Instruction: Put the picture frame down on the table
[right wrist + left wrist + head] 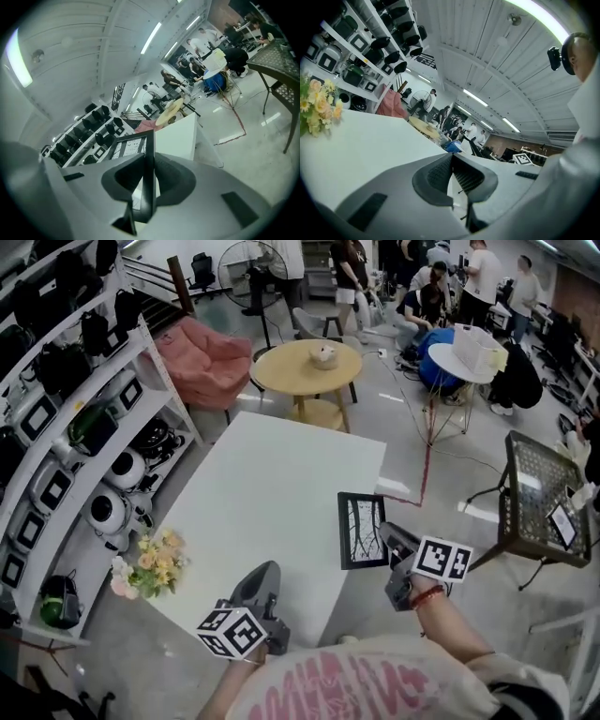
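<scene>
— Where is the black rectangular picture frame (361,531) at this moment?
— It is at the right edge of the white rectangular table (272,474), near the front corner. The right gripper (149,180) is clenched on the side of the frame; the frame's thin edge stands between the two grey pads.
— Does the frame touch the table?
— This I cannot tell; in the head view it looks almost flat over the surface.
— And the left gripper (452,176)?
— Its jaws are pressed together with nothing between them, above the front part of the table. A bunch of yellow and pink flowers (148,563) lies at the left corner.
</scene>
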A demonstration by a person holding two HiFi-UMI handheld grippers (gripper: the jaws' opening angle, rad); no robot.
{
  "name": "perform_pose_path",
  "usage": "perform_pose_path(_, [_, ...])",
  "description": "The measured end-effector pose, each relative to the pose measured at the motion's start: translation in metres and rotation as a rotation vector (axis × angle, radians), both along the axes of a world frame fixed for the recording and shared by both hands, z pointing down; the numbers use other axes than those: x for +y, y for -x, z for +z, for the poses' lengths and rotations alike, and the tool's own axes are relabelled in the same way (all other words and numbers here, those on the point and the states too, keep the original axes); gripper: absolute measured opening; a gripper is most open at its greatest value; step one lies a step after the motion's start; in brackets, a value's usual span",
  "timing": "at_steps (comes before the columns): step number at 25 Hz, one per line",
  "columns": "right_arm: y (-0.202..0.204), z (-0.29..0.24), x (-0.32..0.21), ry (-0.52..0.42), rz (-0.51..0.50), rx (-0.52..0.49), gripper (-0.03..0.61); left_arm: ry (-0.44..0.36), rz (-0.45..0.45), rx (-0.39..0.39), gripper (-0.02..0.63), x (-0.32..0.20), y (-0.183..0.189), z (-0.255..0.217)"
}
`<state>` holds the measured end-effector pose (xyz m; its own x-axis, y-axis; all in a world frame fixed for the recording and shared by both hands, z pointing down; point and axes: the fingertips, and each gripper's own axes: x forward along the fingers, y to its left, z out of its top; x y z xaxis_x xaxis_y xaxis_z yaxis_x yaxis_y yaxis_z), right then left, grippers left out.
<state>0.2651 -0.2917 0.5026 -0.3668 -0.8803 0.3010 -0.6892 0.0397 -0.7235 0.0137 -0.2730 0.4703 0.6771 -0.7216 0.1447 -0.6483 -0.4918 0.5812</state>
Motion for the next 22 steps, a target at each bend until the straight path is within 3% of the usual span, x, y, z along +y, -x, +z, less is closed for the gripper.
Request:
perform_pose_path(16, [0.007, 0.057, -0.045, 0.103, -0.186, 0.126, 0.074, 0.028, -0.207, -0.033, 0.003, 0.007, 0.027, 0.024])
perform_pose_path(22, [0.019, 0.069, -0.049, 0.127, -0.231, 0.161, 0.074, 0.054, -0.242, -0.065, 0.003, 0.007, 0.04, 0.033])
